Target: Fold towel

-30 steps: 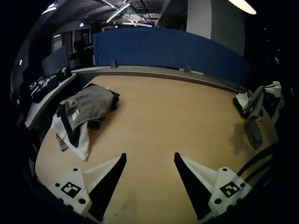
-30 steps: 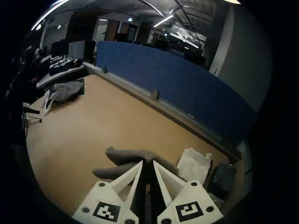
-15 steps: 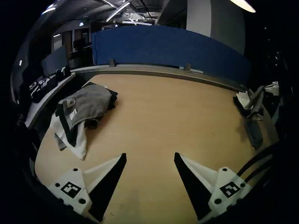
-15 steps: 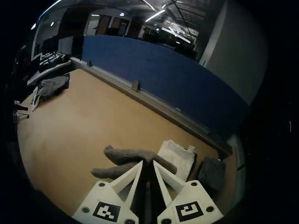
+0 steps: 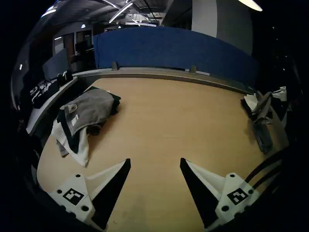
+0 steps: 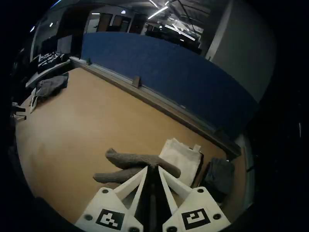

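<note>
My right gripper is shut on a grey towel, whose folds stick out to the left of the fingers above the wooden table. In the left gripper view the same grey towel hangs at the table's far right edge. My left gripper is open and empty above the table's near edge. A pile of towels, grey on top with white and dark green beneath, lies at the left of the table; it appears far off as the pile in the right gripper view.
A folded white towel and a folded dark towel lie on the table beyond my right gripper. A blue partition runs along the table's far edge. Other desks with dark equipment stand to the left.
My right gripper has swung with the grey towel, so the folded white and dark towels have come further into its view. The left gripper has barely shifted.
</note>
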`<state>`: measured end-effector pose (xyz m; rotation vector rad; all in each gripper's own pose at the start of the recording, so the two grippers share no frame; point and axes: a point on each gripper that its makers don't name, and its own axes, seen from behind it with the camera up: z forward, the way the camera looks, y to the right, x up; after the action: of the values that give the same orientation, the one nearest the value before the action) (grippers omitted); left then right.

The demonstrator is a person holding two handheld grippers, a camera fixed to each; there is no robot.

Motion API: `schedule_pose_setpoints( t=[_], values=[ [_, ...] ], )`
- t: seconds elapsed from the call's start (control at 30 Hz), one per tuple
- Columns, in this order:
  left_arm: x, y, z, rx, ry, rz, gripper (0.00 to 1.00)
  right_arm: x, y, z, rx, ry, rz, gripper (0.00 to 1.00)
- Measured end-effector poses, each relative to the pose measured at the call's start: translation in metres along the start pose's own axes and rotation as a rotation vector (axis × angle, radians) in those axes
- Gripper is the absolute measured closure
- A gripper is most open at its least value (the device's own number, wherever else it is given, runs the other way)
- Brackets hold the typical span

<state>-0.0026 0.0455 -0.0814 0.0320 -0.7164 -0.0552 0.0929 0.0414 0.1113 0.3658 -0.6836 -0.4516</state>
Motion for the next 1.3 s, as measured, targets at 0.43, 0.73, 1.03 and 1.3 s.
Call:
schedule_pose_setpoints(
  t=[0.43, 0.73, 1.03, 1.3],
  values=[
    [0.001, 0.004, 0.002, -0.011, -0.003, 0.010, 0.05, -0.084, 0.001, -0.030, -0.038, -0.095, 0.097, 0.96],
    [0.000, 0.009, 0.003, -0.021, -0.005, 0.024, 0.05, -0.157, -0.003, -0.047, -0.080, -0.173, 0.223, 0.95],
    [-0.001, 0.011, -0.001, -0.022, -0.005, 0.033, 0.05, -0.225, -0.003, -0.046, -0.120, -0.270, 0.343, 0.96],
    [-0.003, 0.012, -0.003, -0.021, -0.006, 0.041, 0.05, -0.264, 0.000, -0.032, -0.141, -0.344, 0.412, 0.95]
  ],
)
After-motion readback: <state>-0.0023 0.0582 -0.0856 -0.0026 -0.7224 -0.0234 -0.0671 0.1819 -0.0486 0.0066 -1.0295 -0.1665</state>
